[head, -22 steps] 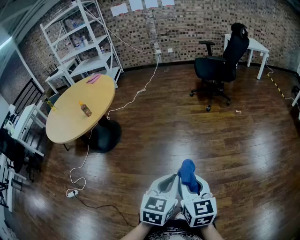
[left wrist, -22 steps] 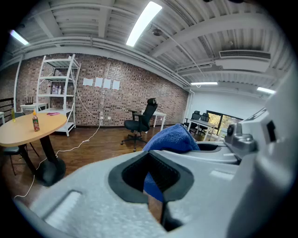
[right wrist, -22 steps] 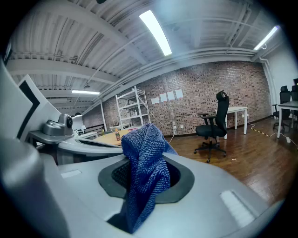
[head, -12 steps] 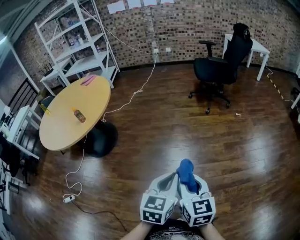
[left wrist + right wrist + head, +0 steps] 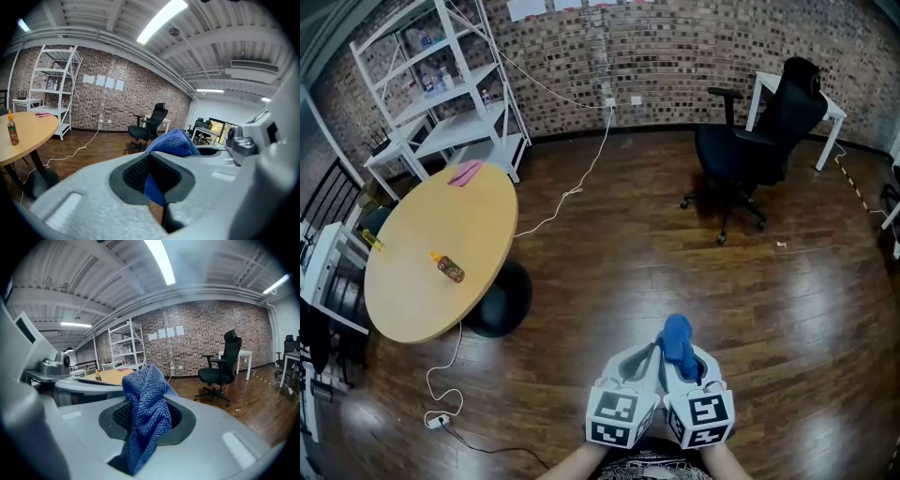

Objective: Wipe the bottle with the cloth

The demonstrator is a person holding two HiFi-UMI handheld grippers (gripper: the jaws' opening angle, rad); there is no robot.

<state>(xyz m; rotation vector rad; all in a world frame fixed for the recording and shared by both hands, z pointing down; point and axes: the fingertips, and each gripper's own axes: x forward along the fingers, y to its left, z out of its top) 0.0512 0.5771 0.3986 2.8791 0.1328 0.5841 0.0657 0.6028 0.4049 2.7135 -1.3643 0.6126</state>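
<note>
1. Down at six o'clock in the head view, both grippers sit side by side, close against the person, pointing out over the wooden floor [image 5: 609, 281].
2. Right gripper [image 5: 682, 364] first: its jaws are clamped on the blue cloth [image 5: 677, 341], which bunches up above the jaws and hangs down in front of them in the right gripper view.
3. Left gripper [image 5: 649, 364] now: jaws fully closed, nothing between them. The blue seen past them in the left gripper view is the cloth, held just beside it at three o'clock.
4. Over at ten o'clock, well apart from both grippers, there's the round wooden tabletop [image 5: 483, 220].
5. On it is the bottle [image 5: 448, 268], brown with a red cap, upright in the left gripper view, near the tabletop's middle.
6. A pink rag [image 5: 466, 172] lies at the tabletop's far edge, twelve o'clock from the bottle.
7. At one o'clock, a black office chair [image 5: 750, 145] stands by the brick wall.
</note>
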